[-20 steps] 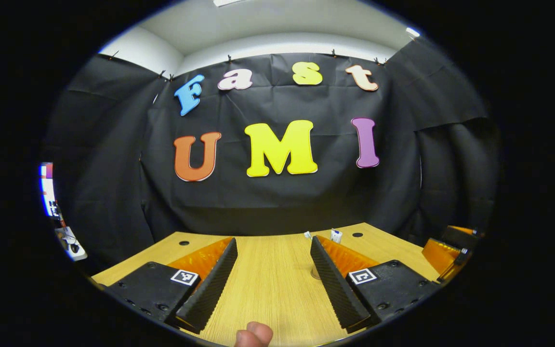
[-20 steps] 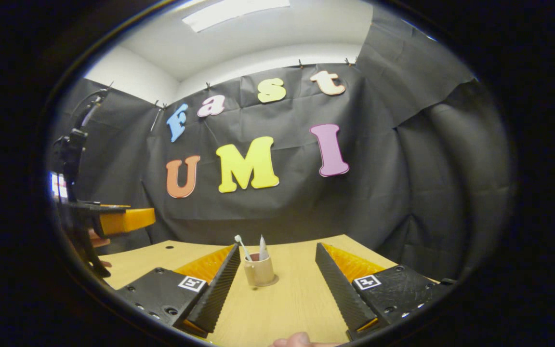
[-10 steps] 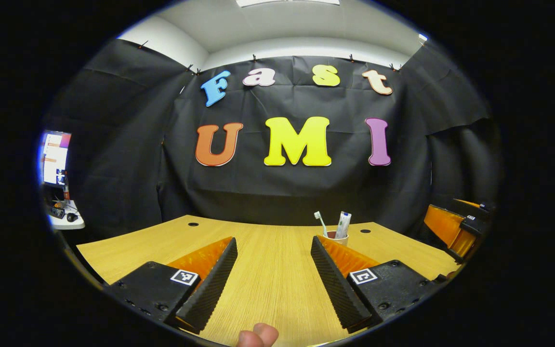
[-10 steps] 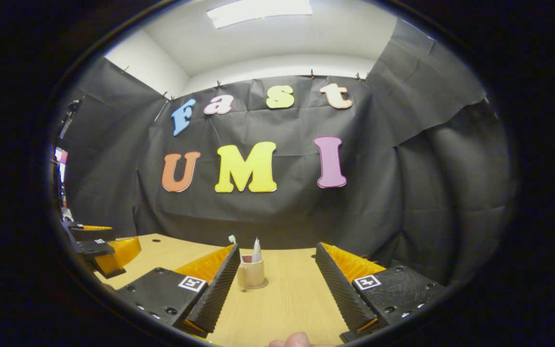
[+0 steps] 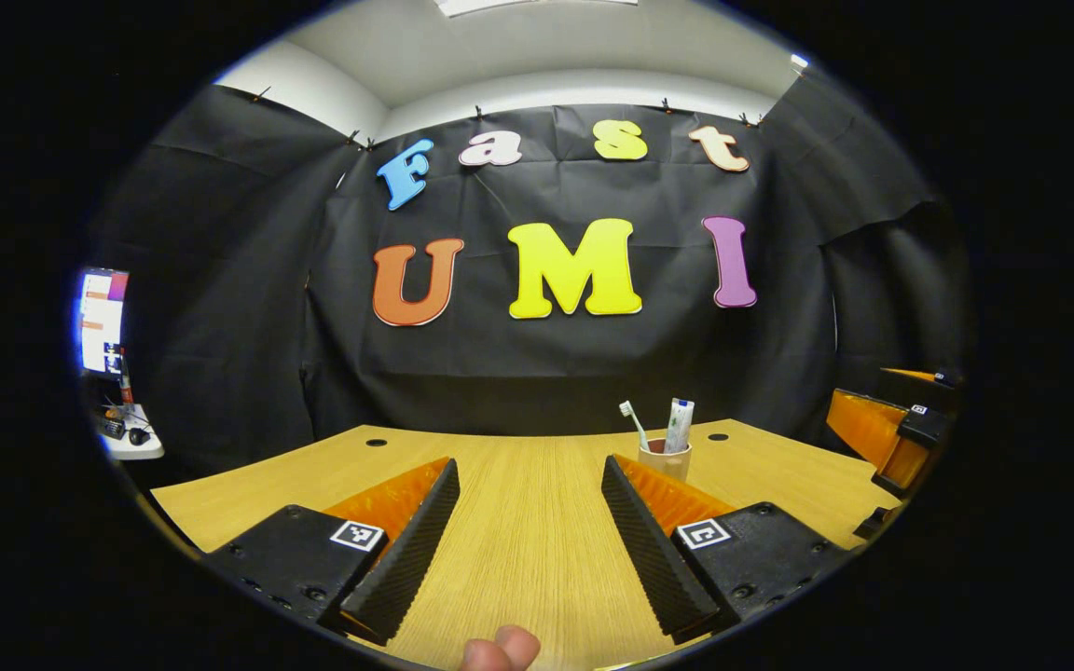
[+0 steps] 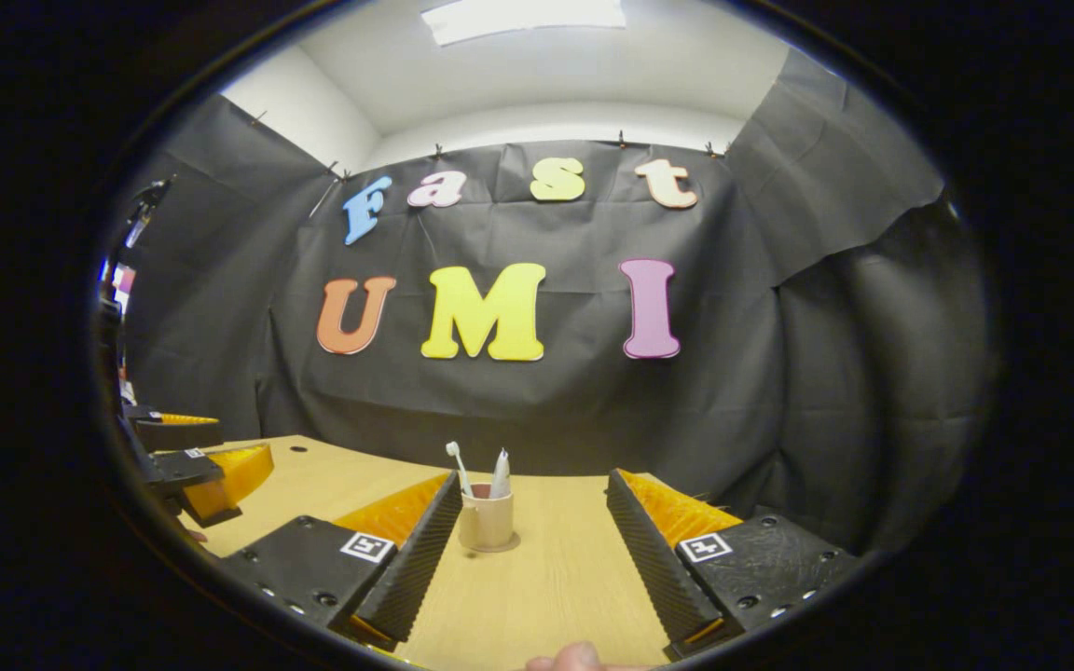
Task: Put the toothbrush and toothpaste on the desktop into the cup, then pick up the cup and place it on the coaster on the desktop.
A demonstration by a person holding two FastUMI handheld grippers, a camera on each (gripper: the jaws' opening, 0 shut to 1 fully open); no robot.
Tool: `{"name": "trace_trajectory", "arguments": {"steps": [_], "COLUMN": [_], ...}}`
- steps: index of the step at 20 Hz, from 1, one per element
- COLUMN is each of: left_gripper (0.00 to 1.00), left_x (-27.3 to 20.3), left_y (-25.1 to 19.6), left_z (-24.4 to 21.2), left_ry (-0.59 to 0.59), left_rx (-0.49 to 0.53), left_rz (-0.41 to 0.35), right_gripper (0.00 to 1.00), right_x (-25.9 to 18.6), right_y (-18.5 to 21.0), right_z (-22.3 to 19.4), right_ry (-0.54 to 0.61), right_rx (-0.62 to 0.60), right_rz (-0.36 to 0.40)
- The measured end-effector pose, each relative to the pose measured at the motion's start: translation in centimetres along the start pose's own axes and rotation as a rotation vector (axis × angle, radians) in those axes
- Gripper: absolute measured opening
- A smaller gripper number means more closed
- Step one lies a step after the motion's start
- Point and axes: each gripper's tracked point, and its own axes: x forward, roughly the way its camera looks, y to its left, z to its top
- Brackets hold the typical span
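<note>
Already the cup (image 6: 486,522) stands upright on the coaster (image 6: 490,545) on the worktop (image 5: 537,522), with the toothbrush (image 6: 456,466) leaning at its left and the toothpaste (image 6: 500,473) upright to the right. Left gripper (image 5: 530,531) and right gripper (image 6: 530,545) both hover with fingers spread wide, gripping nothing. Judging by looks, the cup is light, stiff and smooth-walled, top-heavy with its load; mid-wall is the safest hold.

Light wood-grain worktop (image 6: 546,587) with small round holes near its far edge. A coaster (image 6: 488,548) lies flat on it, with the cup (image 6: 486,518) standing upright on the coaster.
</note>
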Motion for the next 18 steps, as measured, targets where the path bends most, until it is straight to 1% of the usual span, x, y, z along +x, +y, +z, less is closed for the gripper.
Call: {"name": "trace_trajectory", "arguments": {"steps": [4,7,12,14,18], "left_gripper": [0.98,0.98,0.98,0.98,0.98], "left_x": [0.3,0.7,1.4,1.6,1.7], "left_y": [-0.6,-0.8,-0.9,-0.9,-1.4], "left_z": [0.3,1.0,1.5,1.5,1.8], "left_ry": [-0.011,-0.028,-0.033,-0.024,-0.029], "left_rx": [0.022,0.033,0.039,0.038,0.038], "left_rz": [-0.023,-0.029,-0.03,-0.026,-0.033], "right_gripper": [0.95,0.95,0.95,0.95,0.95], "right_x": [0.5,0.9,1.4,1.3,1.2], "right_y": [0.1,0.2,0.6,1.1,0.5], "right_z": [0.0,-0.7,-1.1,-0.9,-0.8], "right_ry": [-0.007,0.008,0.016,0.017,0.004], "right_rx": [0.014,0.031,0.037,0.035,0.028], "right_rz": [-0.001,-0.003,0.0,0.021,0.017]}}
